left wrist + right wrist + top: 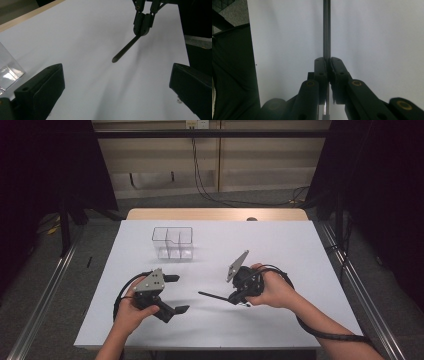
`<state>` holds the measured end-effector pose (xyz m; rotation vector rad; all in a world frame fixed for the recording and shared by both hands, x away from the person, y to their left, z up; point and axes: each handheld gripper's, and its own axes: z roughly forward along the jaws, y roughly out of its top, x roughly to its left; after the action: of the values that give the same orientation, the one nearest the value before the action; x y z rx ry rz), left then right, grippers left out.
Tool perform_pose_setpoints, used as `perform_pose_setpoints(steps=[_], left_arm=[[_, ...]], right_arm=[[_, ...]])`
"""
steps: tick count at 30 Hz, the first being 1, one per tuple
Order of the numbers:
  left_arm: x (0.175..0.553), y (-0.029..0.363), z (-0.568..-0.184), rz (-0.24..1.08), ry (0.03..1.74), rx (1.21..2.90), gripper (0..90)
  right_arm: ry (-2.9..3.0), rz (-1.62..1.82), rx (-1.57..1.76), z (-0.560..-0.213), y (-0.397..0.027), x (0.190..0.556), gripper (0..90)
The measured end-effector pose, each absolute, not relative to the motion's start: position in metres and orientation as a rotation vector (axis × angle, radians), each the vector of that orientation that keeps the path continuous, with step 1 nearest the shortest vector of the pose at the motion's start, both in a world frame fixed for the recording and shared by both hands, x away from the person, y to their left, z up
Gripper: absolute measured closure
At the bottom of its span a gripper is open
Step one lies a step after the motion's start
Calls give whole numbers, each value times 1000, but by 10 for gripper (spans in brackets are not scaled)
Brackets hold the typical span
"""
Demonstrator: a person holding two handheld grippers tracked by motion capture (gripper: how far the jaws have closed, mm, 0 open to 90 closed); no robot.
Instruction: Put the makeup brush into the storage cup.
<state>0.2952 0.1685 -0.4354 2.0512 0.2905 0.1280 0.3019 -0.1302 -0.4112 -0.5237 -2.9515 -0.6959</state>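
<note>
Over the white table point(280, 245), my right gripper point(235, 297) clamps a thin dark rod point(214, 295).
My left gripper point(176, 293) waits with jaws wide apart, ready to receive it.

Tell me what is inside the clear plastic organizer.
The clear plastic organizer looks empty: through its walls only the dividers and the white table show. No item is visible in any compartment, though glare blurs the compartment floors.

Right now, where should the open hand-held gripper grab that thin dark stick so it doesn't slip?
Probably the bare middle of the thin dark stick. The right hand-held gripper is shut on one end, and the stick juts out toward the left hand-held gripper, whose jaws stand wide open. Come from the free-tip side, jaws across its width.
</note>
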Motion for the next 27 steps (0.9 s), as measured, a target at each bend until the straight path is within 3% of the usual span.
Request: perform_pose_setpoints(steps=[27], left_arm=[[308, 126, -406, 66, 152, 2340, 0]], right_arm=[[-2968, -672, -445, -409, -119, 298, 847]])
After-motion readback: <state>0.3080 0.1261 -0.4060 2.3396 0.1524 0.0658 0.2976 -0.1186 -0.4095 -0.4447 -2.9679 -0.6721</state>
